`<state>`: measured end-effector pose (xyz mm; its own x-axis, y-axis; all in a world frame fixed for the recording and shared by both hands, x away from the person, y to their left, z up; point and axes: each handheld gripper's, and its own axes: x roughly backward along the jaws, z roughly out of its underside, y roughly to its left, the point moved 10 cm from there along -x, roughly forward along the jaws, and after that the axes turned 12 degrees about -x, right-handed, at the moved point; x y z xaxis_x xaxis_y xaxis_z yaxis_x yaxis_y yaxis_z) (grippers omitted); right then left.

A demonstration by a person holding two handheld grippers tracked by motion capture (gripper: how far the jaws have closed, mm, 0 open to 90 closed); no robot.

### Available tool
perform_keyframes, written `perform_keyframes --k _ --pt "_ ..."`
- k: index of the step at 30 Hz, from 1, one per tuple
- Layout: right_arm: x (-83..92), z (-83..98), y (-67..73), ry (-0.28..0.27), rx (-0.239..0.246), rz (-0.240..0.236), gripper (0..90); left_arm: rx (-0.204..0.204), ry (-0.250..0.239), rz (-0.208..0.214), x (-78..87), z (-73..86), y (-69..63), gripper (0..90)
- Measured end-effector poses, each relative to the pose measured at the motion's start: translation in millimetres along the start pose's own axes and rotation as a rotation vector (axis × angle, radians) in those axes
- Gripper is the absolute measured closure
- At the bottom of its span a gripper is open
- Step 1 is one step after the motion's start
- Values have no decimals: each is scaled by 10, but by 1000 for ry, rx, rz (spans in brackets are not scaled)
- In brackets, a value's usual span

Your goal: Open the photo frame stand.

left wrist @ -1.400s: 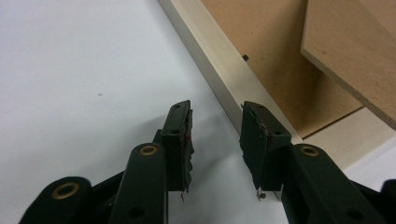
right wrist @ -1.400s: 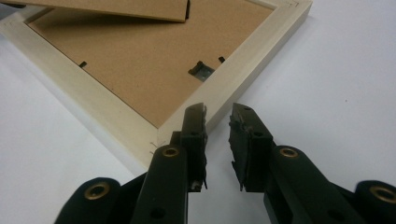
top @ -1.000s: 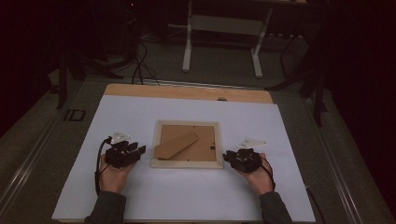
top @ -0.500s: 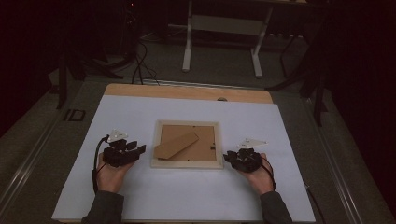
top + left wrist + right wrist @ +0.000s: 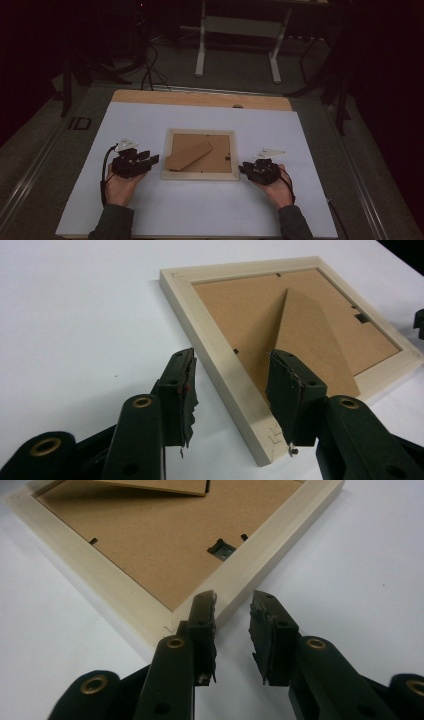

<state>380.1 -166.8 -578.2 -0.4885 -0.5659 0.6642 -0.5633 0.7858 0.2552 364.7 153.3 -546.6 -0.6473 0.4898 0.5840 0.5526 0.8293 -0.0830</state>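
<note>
A pale wooden picture frame (image 5: 201,175) lies face down in the middle of the white table, its brown backing and folded stand (image 5: 189,155) facing up. My left gripper (image 5: 152,160) rests at the frame's near left corner. Its jaws have just been opening and straddle the left rail (image 5: 220,365) without pressing on it. One black finger (image 5: 180,390) stands outside the rail, the other over the backing. My right gripper (image 5: 243,169) sits open at the near right corner, its jaws (image 5: 233,600) either side of the right rail's end (image 5: 240,575), no pad gripping.
A small metal hanger clip (image 5: 220,548) sits on the backing near the right rail. The table's far wooden edge (image 5: 200,98) borders dark floor with desk legs (image 5: 201,55). White tabletop (image 5: 210,210) stretches all round the frame.
</note>
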Motion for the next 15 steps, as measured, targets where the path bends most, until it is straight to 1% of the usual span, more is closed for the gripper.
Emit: perform_keyframes --k 3,5,7,9,11,15 --pt "13 13 8 -3 -12 -12 704 -25 0 16 -13 -29 -48 588" --pt "14 17 12 -7 -15 -17 702 -40 -3 35 -25 -62 -102 620" --pt "14 13 27 -13 -22 -26 698 -72 2 44 -47 -99 -167 623" --pt "12 8 42 -17 -24 -32 695 -84 -4 59 -54 -136 -208 624" --pt "12 3 56 -22 -22 -37 694 -91 -11 68 -68 -176 -232 624" --pt "22 -4 58 -27 -17 -34 688 -87 -6 89 -122 -234 -242 614"
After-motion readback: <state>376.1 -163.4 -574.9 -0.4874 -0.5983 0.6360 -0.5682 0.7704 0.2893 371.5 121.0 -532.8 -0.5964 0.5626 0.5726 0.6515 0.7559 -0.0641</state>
